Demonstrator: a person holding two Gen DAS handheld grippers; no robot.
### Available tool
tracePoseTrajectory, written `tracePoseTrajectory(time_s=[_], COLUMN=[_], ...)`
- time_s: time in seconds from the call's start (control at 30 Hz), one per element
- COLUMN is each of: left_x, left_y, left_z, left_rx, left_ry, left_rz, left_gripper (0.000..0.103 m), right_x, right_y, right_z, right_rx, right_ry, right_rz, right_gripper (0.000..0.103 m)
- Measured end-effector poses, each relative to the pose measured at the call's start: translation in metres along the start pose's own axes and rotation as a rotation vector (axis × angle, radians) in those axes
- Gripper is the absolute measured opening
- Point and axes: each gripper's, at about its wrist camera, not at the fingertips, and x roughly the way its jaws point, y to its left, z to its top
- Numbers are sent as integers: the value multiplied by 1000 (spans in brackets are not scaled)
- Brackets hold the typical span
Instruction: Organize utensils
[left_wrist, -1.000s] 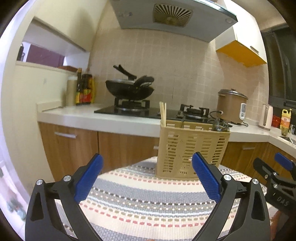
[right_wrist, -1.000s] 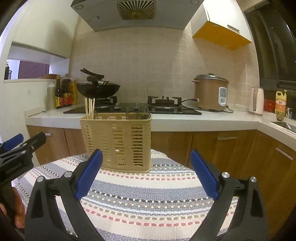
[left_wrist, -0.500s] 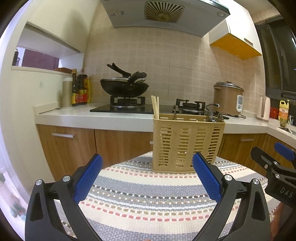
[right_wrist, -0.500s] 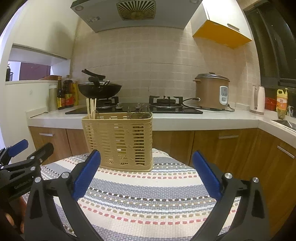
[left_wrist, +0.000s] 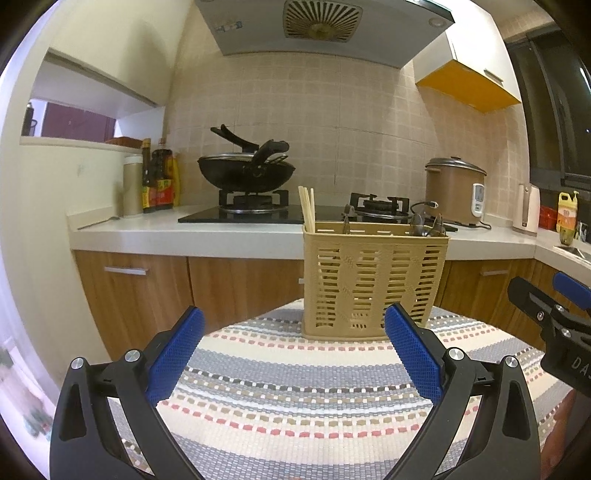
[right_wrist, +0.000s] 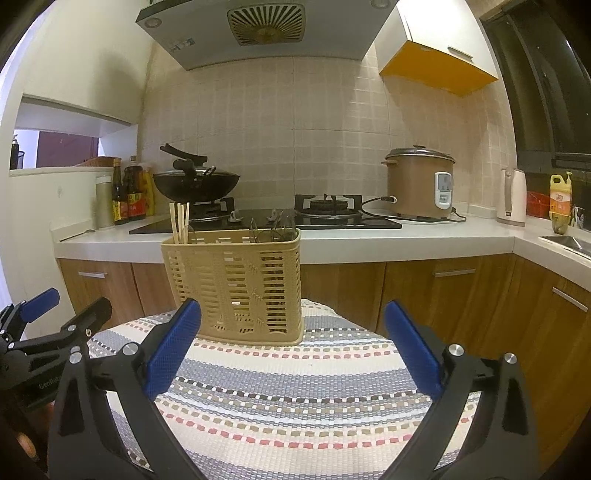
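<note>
A beige slotted utensil basket (left_wrist: 373, 282) stands upright at the far edge of a striped woven mat (left_wrist: 295, 384). It also shows in the right wrist view (right_wrist: 236, 284). Wooden chopsticks (left_wrist: 307, 208) stick up from its left compartment, and dark metal utensil ends (left_wrist: 428, 227) poke out on the right. My left gripper (left_wrist: 295, 350) is open and empty, short of the basket. My right gripper (right_wrist: 293, 349) is open and empty, also short of it. Each gripper shows at the other view's edge.
Behind the mat runs a white counter (left_wrist: 184, 236) with a gas hob, a black wok (left_wrist: 245, 173), sauce bottles (left_wrist: 159, 184) and a brown rice cooker (left_wrist: 452, 192). Wooden cabinet doors (right_wrist: 424, 295) are below. A sink (right_wrist: 565, 242) is at the far right.
Both views have tilted up and drawn back slightly, so the basket sits lower and more central in frame. Both grippers stay open and empty.
</note>
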Motion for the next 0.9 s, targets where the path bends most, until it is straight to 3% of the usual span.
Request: tracePoseTrajectory(time_s=[0.9], left_x=[0], left_y=[0], left_z=[0], left_rx=[1], left_ry=[0], left_rz=[-2], left_gripper=[95], right_x=[0], right_y=[-1], right_z=[0], right_rx=[19], right_ry=[9], right_rz=[4], right_gripper=[95])
